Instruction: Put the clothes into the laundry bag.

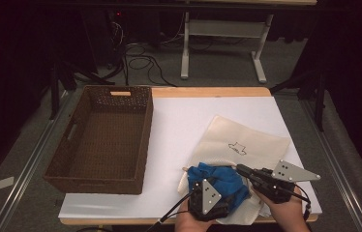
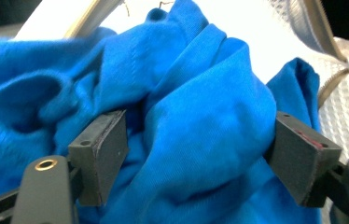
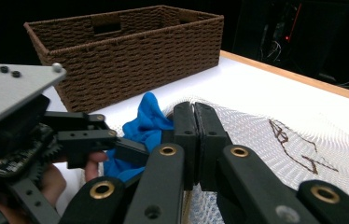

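Basically the job in hand looks like getting the blue cloth in or out of the cream mesh bag at the near right of the white table sheet, and I can't tell which way it's going; left gripper has its jaws spread wide with a thick fold of the blue cloth bulging between them, pads touching fabric on both sides but not yet pinched; right gripper is clamped tight, jaws pressed together at the bag's mouth, and I judge it's pinching the mesh edge, though the fabric between the pads is hidden; to do it well: hold the right clamp steady to keep the mouth taut, close the left on the fat fold rather than a loose corner, and keep the mesh out of that bite so only cloth moves; risk is the bag dragging along with the cloth; the left gripper view gives the jaw gap and a bag hem strip behind the cloth, which the high view can't resolve; the right gripper view shows the pressed jaws, the left gripper just beside, and the drawing on the bag; the high view alone places the wicker basket at far left, well apart, nothing in it
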The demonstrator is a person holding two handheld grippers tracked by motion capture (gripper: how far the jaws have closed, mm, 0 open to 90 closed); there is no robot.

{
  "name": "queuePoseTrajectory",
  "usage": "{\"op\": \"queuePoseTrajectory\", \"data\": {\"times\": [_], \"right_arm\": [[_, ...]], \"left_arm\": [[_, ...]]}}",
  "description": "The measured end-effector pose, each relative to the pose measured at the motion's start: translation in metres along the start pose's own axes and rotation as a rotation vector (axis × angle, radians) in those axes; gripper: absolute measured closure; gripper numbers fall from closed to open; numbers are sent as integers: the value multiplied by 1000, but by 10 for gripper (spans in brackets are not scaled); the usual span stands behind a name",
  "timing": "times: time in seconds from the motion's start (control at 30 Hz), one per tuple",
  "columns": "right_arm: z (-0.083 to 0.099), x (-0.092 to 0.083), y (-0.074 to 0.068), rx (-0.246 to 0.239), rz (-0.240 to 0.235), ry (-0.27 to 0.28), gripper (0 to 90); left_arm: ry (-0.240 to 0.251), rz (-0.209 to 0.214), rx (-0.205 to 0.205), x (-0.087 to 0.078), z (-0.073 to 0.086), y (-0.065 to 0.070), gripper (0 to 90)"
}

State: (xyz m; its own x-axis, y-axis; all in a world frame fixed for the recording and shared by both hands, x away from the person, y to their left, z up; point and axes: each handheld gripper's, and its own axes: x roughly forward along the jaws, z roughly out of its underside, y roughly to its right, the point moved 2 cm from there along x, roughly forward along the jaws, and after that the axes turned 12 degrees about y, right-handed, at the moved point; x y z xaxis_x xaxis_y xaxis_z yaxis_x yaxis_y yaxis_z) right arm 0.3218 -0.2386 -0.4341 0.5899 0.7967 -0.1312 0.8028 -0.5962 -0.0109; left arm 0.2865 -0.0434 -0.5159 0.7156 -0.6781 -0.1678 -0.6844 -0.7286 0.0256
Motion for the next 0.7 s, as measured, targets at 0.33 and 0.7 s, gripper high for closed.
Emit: {"op": "queuePoseTrajectory", "data": {"times": [0.33,0.7], "right_arm": [[-1,1,-2,3,-12,7,900],[-3,1,-6,-1,-22,17,900]], "left_arm": [[-91,34,-46,8,8,0,690],[-44,12,6,17,-15,6,812]]}}
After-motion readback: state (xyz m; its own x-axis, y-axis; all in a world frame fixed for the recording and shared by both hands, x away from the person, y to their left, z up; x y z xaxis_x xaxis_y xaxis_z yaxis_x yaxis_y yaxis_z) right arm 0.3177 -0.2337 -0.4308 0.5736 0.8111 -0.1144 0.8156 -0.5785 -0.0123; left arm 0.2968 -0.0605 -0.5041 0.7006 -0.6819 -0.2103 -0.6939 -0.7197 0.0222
